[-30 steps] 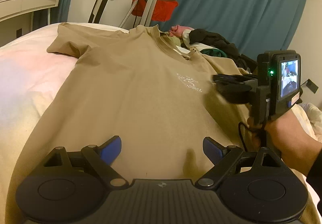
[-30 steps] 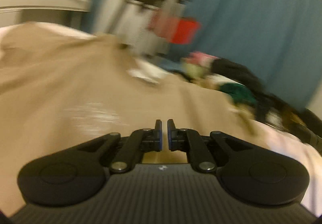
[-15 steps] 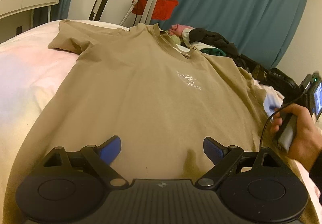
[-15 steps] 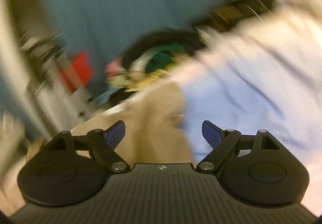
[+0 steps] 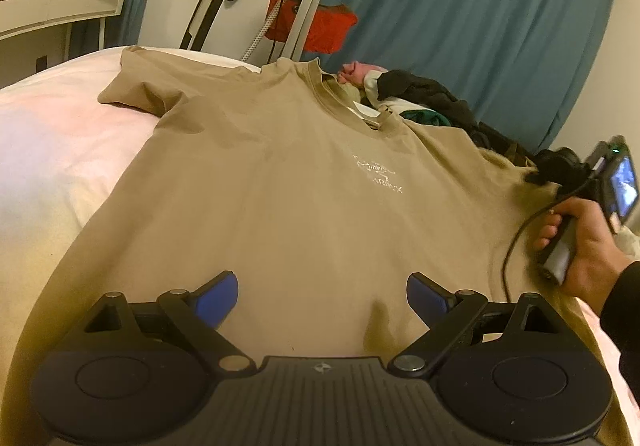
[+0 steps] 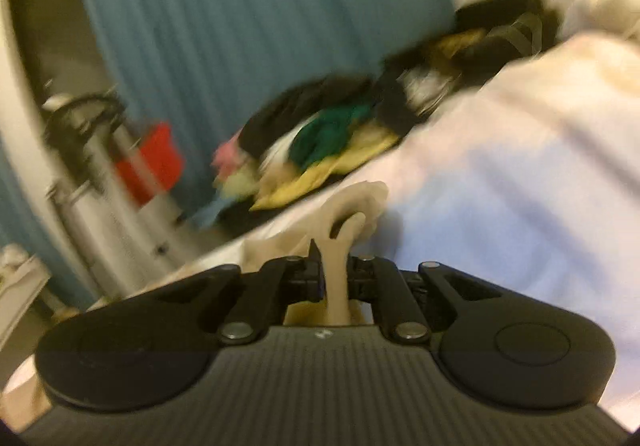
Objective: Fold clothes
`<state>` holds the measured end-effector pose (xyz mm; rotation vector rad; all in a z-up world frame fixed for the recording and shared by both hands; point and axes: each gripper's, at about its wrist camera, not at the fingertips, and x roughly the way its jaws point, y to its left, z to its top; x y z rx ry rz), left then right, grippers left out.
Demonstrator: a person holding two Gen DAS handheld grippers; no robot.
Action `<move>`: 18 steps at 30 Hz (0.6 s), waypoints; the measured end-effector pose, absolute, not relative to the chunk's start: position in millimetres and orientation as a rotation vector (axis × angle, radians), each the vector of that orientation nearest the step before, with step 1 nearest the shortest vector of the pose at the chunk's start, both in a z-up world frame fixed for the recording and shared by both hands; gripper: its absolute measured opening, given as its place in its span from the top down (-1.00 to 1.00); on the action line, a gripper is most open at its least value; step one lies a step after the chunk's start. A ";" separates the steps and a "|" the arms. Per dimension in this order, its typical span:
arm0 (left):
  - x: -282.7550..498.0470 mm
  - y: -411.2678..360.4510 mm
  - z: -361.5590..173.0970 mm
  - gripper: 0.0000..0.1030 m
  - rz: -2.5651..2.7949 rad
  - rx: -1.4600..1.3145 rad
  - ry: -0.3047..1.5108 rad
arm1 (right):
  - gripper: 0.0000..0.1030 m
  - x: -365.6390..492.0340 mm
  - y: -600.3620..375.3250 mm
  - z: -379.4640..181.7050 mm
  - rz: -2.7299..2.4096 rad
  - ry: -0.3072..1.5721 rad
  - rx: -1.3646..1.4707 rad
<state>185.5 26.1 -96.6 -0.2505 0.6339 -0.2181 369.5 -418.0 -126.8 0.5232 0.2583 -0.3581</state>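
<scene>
A tan T-shirt (image 5: 288,197) lies flat and face up on the bed, collar far, with a small white logo on the chest. My left gripper (image 5: 322,296) is open and empty, just above the shirt's lower middle. My right gripper (image 6: 335,276) is shut on a fold of the tan shirt (image 6: 344,221) at its right sleeve; the view is blurred. In the left wrist view the right gripper (image 5: 560,173) sits at the shirt's right edge, held by a hand (image 5: 580,246).
The bed has a pale sheet (image 5: 60,149). A pile of dark, green and yellow clothes (image 6: 328,137) lies at the far side by the blue curtain (image 5: 460,25). A red bag (image 5: 312,21) hangs on a stand. A white shelf (image 5: 52,5) is far left.
My right gripper swung off the shirt's chest to its right edge, opened, then shut on the sleeve fabric. My left gripper has stayed open and almost still.
</scene>
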 end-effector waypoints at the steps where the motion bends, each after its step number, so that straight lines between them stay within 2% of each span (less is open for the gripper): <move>1: 185.6 26.0 -96.7 -0.80 -0.218 -0.247 0.633 | 0.83 367.3 -426.9 -126.5 -0.397 0.247 0.521; 3: 185.7 25.8 -96.9 -0.80 -0.218 -0.239 0.632 | 0.83 368.8 -443.9 -132.7 -0.427 0.267 0.528; 6: 185.9 25.5 -97.2 -0.80 -0.218 -0.227 0.630 | 0.65 361.7 -462.8 -145.6 -0.455 0.306 0.586; 7: 185.9 25.4 -97.3 -0.80 -0.218 -0.223 0.629 | 0.47 359.0 -466.0 -147.8 -0.475 0.306 0.591; 9: 186.0 25.2 -97.6 -0.80 -0.218 -0.215 0.627 | -0.03 351.1 -472.2 -151.1 -0.498 0.288 0.611; 10: 186.0 25.3 -97.7 -0.80 -0.219 -0.211 0.627 | -0.48 345.3 -475.5 -152.6 -0.495 0.267 0.630; 11: 185.7 26.1 -97.7 -0.81 -0.219 -0.209 0.627 | -0.74 334.5 -478.5 -154.5 -0.491 0.239 0.660; 14: 185.1 28.3 -97.5 -0.81 -0.221 -0.211 0.630 | -0.72 309.3 -488.7 -161.6 -0.414 0.249 0.796; 18: 184.3 30.6 -97.0 -0.81 -0.222 -0.215 0.634 | -0.69 297.2 -484.5 -176.8 -0.304 0.350 0.848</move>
